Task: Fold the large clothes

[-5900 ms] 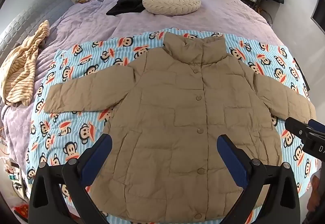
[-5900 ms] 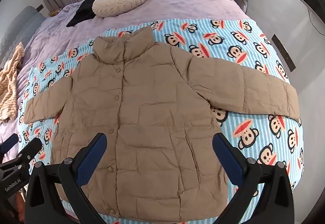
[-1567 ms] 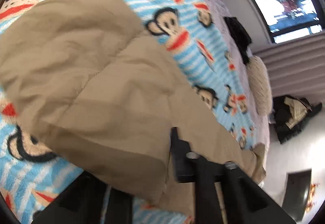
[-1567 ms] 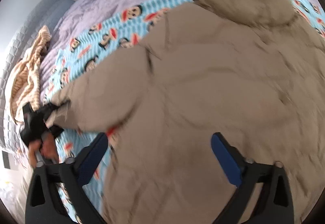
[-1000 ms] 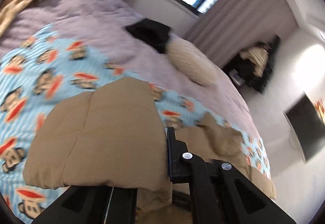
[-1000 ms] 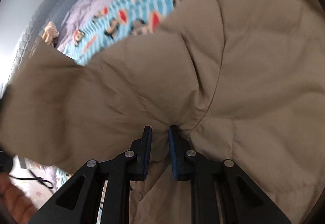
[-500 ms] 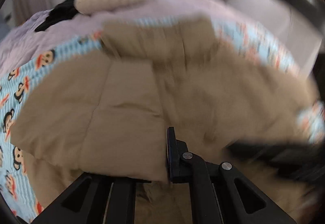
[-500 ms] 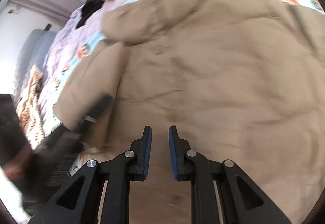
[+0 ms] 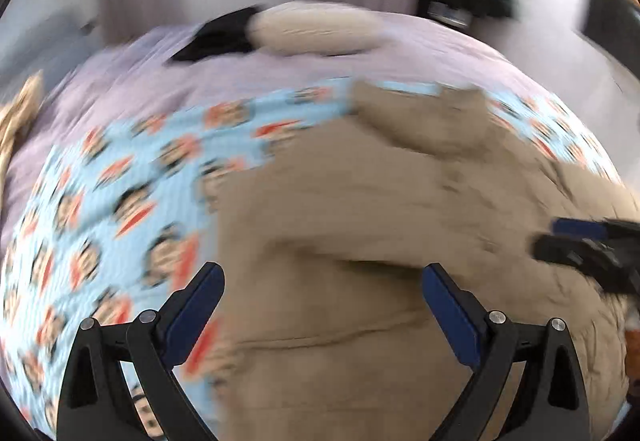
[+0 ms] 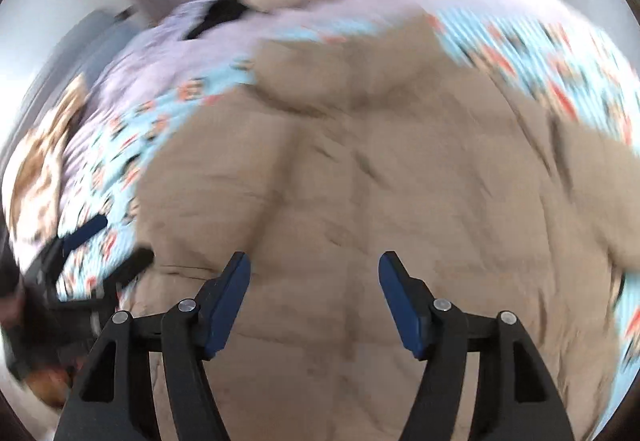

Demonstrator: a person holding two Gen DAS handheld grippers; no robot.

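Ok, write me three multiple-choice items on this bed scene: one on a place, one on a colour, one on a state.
1. Where does the round cream cushion lie?
A. on the jacket
B. at the bed's far end, beside the black garment
C. on the floor

2. What colour is the jacket?
A. tan
B. red
C. green

3. How is the left tool?
A. clamped on a sleeve
B. shut and empty
C. jaws apart, gripping nothing

Key: 1 B, the cushion touches the black garment beyond the monkey-print blanket; 2 A, its fabric is tan; 3 C, the jaws are opening above the jacket.
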